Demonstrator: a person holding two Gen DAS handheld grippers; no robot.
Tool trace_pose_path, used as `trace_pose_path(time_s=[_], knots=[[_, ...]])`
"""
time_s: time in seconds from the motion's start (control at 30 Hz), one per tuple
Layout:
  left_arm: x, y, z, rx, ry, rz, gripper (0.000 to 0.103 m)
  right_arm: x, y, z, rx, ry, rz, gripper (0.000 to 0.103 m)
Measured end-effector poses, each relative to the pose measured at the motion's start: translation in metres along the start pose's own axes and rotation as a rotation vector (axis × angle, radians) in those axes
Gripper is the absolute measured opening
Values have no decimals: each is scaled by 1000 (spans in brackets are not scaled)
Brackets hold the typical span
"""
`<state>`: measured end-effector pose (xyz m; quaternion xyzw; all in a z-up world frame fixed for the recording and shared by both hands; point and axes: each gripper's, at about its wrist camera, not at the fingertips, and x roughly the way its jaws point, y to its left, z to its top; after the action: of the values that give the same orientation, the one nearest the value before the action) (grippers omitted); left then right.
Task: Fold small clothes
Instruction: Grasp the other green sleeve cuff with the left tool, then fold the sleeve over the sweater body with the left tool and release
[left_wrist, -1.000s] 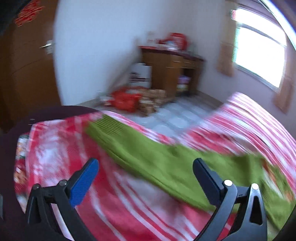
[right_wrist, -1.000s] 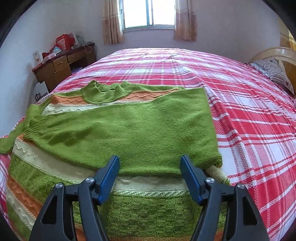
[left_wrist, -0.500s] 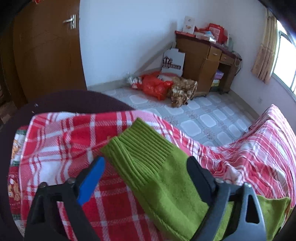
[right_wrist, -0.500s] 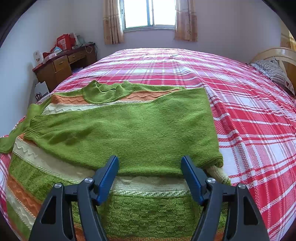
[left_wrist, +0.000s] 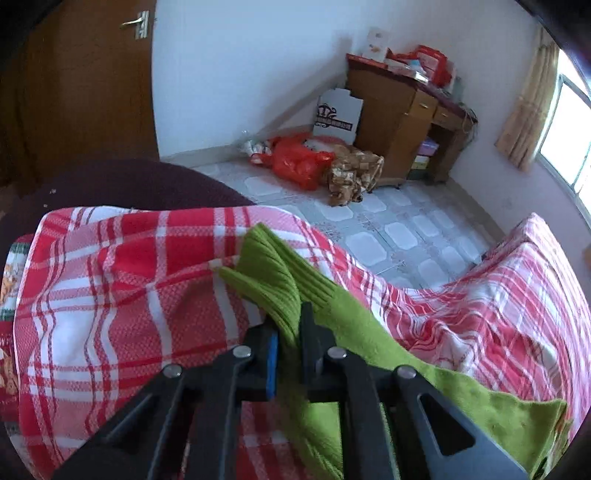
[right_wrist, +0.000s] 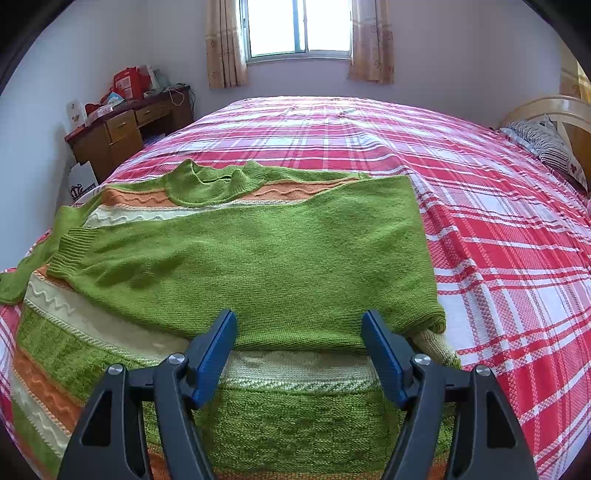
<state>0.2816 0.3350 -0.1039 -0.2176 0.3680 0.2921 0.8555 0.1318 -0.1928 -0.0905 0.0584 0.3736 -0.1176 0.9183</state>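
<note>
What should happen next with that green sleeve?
Probably lift it and carry it across onto the sweater body. The left gripper is shut on the sleeve cuff, which lies out on the plaid bedspread; the other sleeve is already folded across.

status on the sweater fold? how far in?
Done: one sleeve already lies folded across the sweater body. In hand: the left gripper is shut on the other sleeve's cuff, at the bed edge. The right gripper hangs open. Left: lay that sleeve across, then fold the body.
</note>
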Motion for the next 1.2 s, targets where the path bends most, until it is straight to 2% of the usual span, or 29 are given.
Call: trace_pose_path(time_s=[0.07,0.2,0.4,0.47,0.6,0.73,1.03,1.2], knots=[[-2,-4,2,18,-15,5,9,0,0,0,0,0,0,71],[-34,-31,0,132,-150,15,9,0,0,0,1,0,1,71],[-101,-84,-20,282,-305,-109,8,1,0,1,2,-2,3,71],[-113,-96,-27,311,-320,-151,8,0,0,0,3,-2,3,71],[-141,-125,-53,391,-321,-254,8,1,-1,1,5,-4,6,71],[-157,-149,-81,469,-307,-321,8,0,-2,0,6,-5,8,71],[-171,-188,-145,592,-209,-405,8,0,-3,0,10,-11,16,72],[-172,-204,-182,645,-118,-446,8,-1,-4,-1,10,-11,16,72]])
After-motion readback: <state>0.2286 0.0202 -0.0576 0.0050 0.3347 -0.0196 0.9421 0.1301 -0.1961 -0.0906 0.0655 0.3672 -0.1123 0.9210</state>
